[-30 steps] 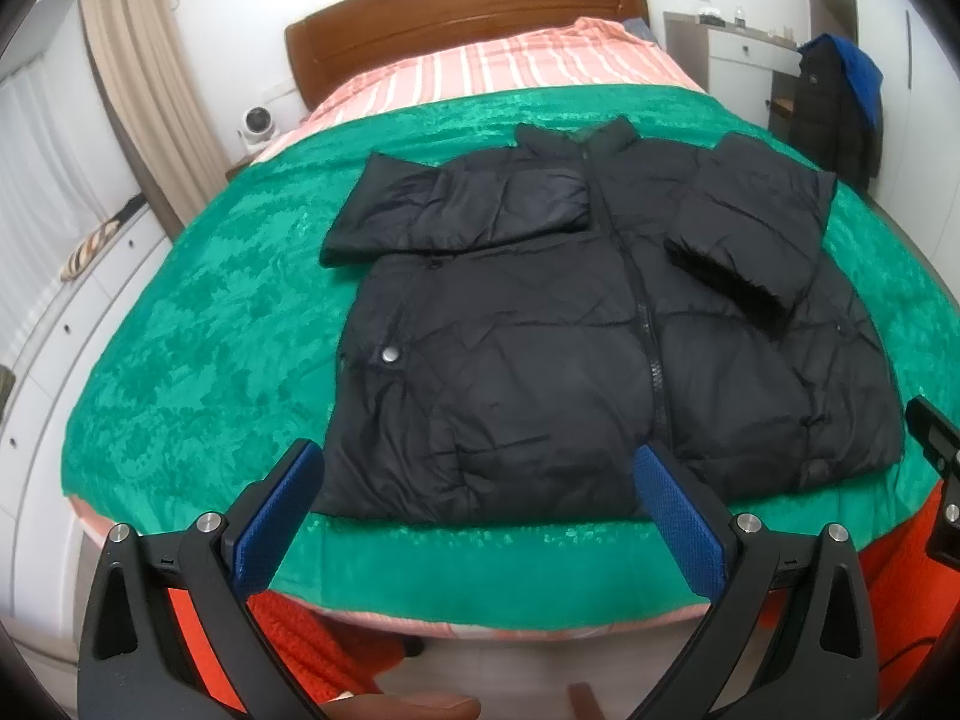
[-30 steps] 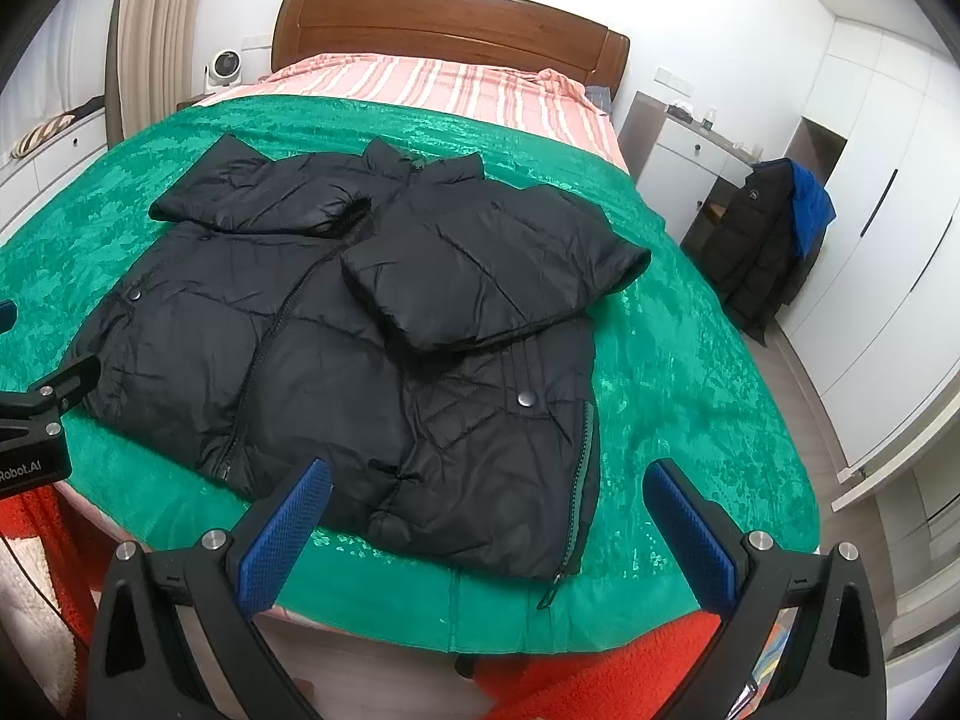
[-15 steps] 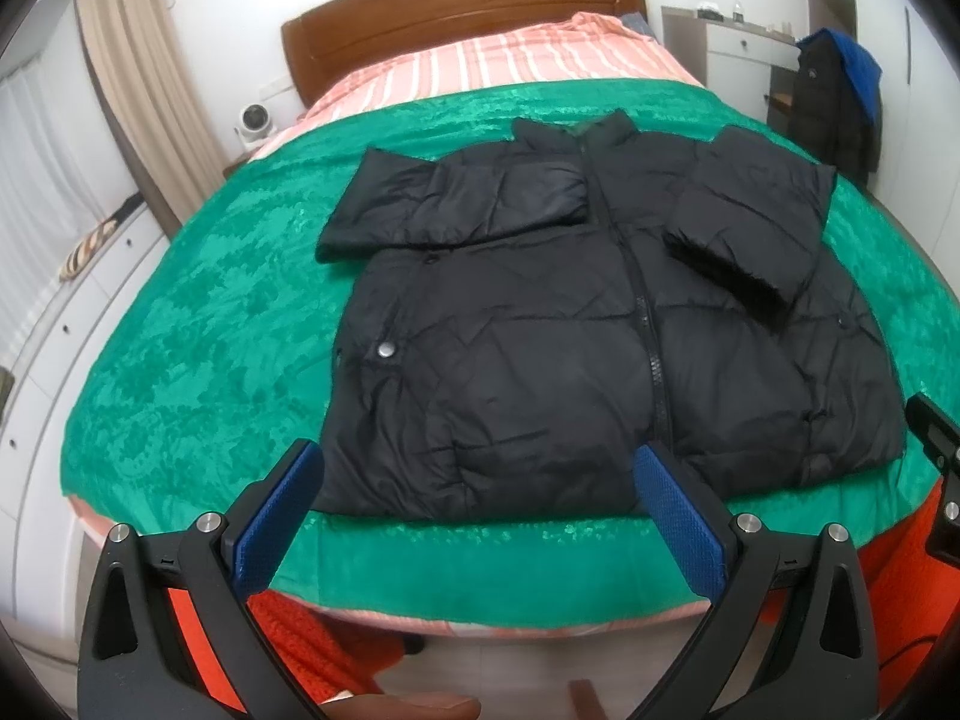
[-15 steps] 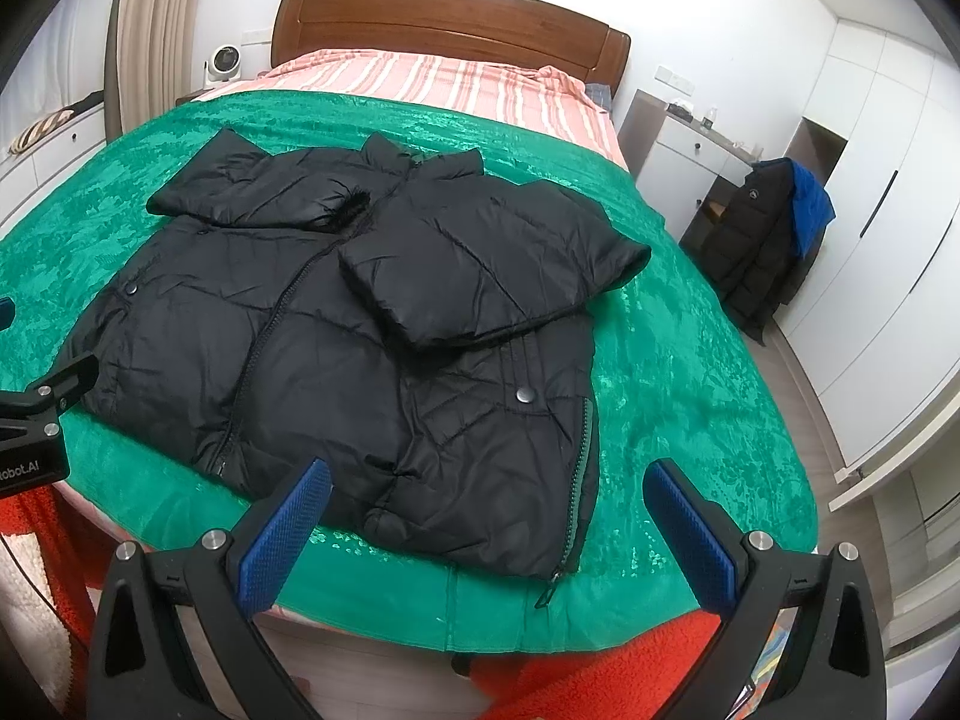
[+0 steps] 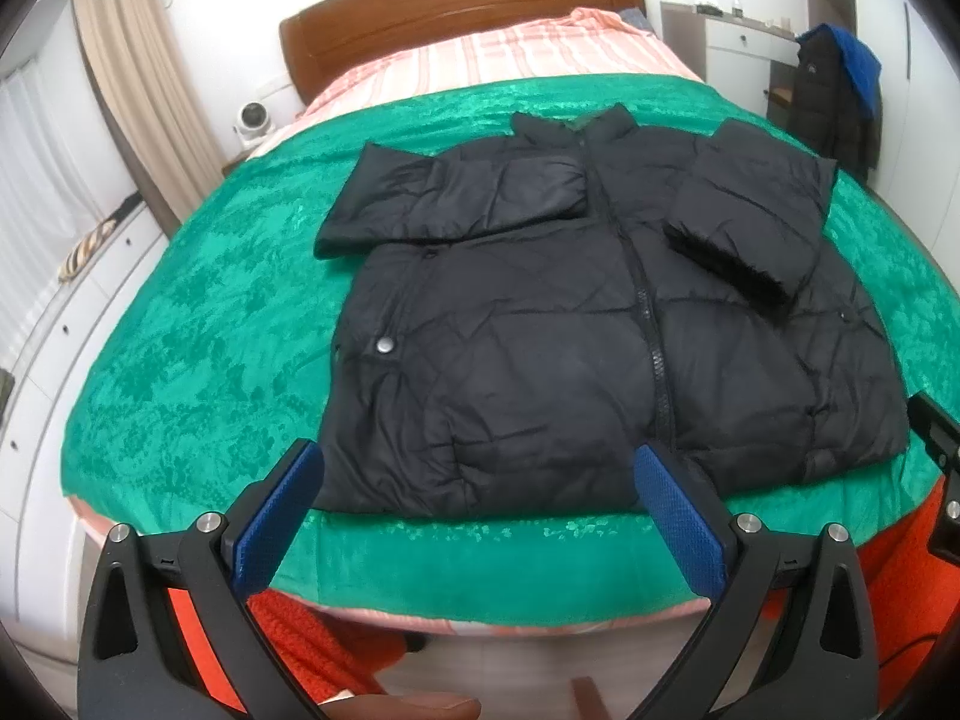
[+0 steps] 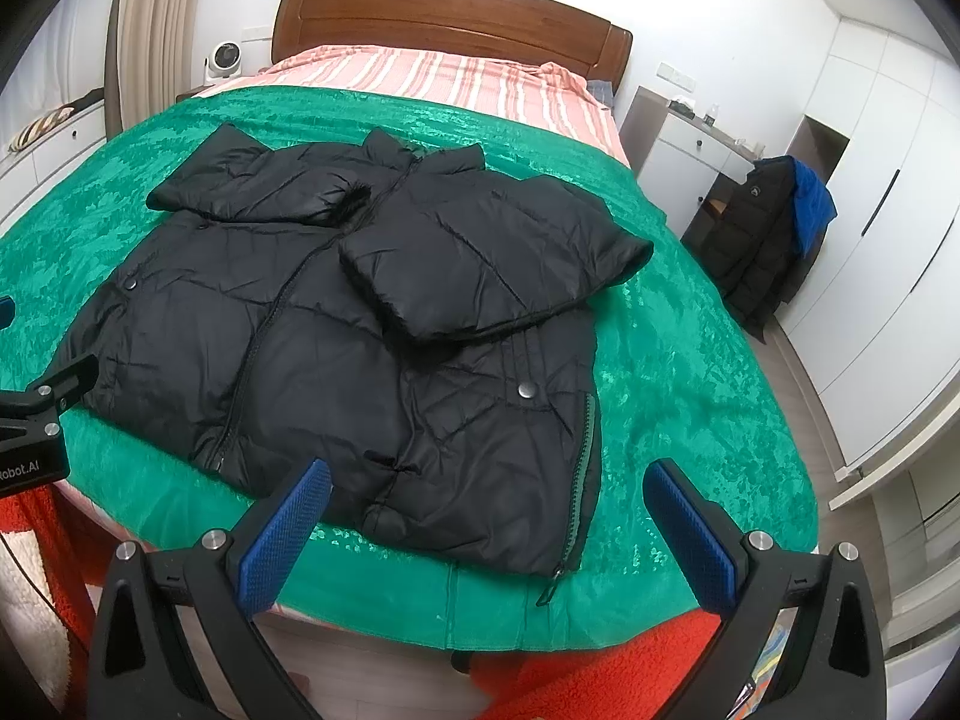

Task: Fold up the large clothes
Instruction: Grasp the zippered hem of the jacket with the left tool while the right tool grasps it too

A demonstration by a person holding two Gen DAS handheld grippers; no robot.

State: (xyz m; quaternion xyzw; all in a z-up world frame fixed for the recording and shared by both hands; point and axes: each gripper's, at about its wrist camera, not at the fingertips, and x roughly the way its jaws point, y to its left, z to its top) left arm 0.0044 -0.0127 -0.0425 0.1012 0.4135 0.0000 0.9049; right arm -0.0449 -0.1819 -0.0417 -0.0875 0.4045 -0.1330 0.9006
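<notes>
A black puffer jacket [image 5: 540, 324] lies face up and zipped on the green bedspread [image 5: 210, 324], both sleeves folded in over its chest. It also shows in the right wrist view [image 6: 372, 324]. My left gripper [image 5: 477, 495] is open and empty, just in front of the jacket's hem at its left half. My right gripper [image 6: 486, 513] is open and empty, in front of the hem's right corner near the side zip [image 6: 585, 450]. Neither gripper touches the jacket.
The bed has a wooden headboard [image 5: 462, 6] and striped pink sheet [image 6: 432, 75]. A red fleece [image 6: 600, 672] hangs below the bed's front edge. A dark coat [image 6: 762, 240] hangs on a chair at the right, by white cabinets [image 6: 888, 228]. Drawers [image 5: 48, 312] stand at the left.
Both grippers have moved slightly closer to the jacket's hem. The jacket has not moved and both grippers stay open.
</notes>
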